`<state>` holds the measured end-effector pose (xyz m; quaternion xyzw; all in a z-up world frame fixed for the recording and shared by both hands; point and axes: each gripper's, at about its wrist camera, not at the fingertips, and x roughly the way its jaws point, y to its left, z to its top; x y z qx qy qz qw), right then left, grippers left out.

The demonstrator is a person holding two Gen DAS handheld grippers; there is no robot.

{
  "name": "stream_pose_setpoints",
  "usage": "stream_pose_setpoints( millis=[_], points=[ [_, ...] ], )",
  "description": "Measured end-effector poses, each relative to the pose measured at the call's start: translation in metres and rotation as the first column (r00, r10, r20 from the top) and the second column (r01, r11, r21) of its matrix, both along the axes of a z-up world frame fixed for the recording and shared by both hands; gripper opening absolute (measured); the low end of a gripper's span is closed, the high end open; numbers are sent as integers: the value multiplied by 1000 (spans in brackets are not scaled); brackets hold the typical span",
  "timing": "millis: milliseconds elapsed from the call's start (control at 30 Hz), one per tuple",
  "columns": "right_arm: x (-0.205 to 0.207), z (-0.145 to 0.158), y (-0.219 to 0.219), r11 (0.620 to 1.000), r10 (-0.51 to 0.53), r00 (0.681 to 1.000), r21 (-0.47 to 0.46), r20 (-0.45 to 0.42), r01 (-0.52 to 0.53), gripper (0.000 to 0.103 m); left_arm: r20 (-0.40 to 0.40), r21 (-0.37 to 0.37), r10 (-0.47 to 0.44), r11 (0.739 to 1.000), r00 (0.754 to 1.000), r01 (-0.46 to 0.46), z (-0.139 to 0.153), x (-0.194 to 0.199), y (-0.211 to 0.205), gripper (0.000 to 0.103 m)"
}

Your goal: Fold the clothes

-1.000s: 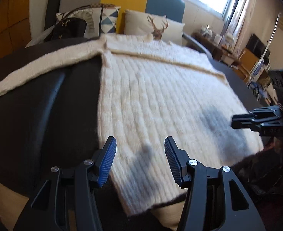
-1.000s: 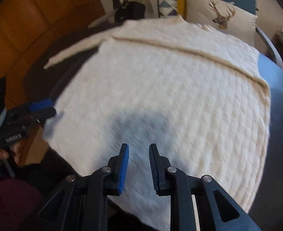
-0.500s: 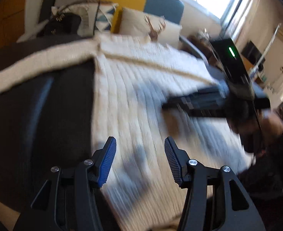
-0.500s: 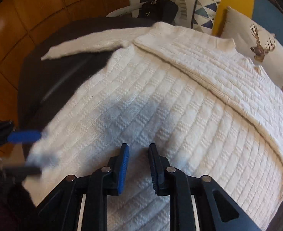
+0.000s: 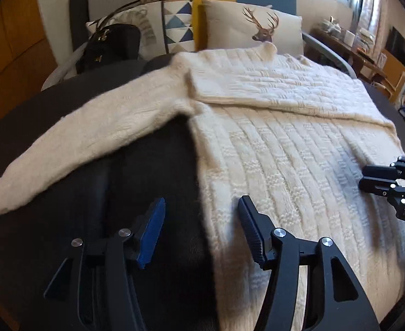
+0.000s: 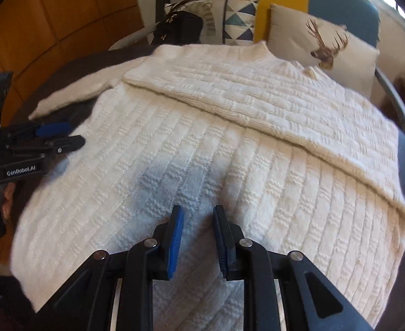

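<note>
from the left wrist, a cream sweater (image 5: pixel 285 149) is lying flat on a dark table (image 5: pixel 50 234). one sleeve is already sitting folded across the chest, while the other sleeve (image 5: pixel 86 143) is stretching out over the bare tabletop, so i'd say the folding is only beginning. the left tongs (image 5: pixel 201 234) are hanging about half open, having just widened a touch, gripping nothing; the sweater's side edge is passing right between the jaws, below them. the right tongs (image 5: pixel 381 182) are poking in at the far edge, over the knit.

from the right wrist, the right tongs (image 6: pixel 198 237) are hovering over the sweater's (image 6: pixel 230 151) lower body, jaws standing a narrow gap apart and empty, fabric beneath rather than pinched. the left tongs (image 6: pixel 61 136) are sitting near the armpit, beside the stretched sleeve (image 6: pixel 75 93). that sleeve and the body folds are looking left to do.
</note>
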<state>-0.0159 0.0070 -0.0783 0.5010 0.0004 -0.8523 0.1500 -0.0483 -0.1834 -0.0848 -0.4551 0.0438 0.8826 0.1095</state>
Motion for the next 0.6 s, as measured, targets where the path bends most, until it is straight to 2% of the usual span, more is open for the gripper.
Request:
stream_pose_setpoints(
  millis=[100,133,200,300,367,400,467,533,600],
  points=[
    [0,11,4,998,-38,999,-54,-7,37,21,-65,87,13,996,998,-8,25,15,-8,59],
    [3,14,5,997,-34,999,-70,-6,33,21,-82,123,-8,992,997,18,32,20,-5,59],
    [8,18,6,997,-28,1000,-73,-10,27,21,-97,138,-59,988,994,72,37,24,10,59],
    [10,10,7,999,-43,999,-9,10,43,21,-49,77,-121,989,991,124,18,18,37,59],
    [19,-3,17,994,-67,997,84,43,63,20,26,6,-100,995,995,100,-7,5,45,60],
    [27,-3,27,995,-74,997,63,16,73,20,28,-9,-88,996,996,88,-14,2,44,61],
    [38,-3,47,989,-135,991,68,15,134,19,5,-11,-77,997,997,77,-12,6,36,61],
    [46,3,64,984,-181,983,8,38,181,19,6,10,-62,998,998,62,-4,9,31,61],
    [58,14,78,974,-217,976,-54,24,218,20,-27,11,-55,998,998,55,10,16,30,61]
  ],
)
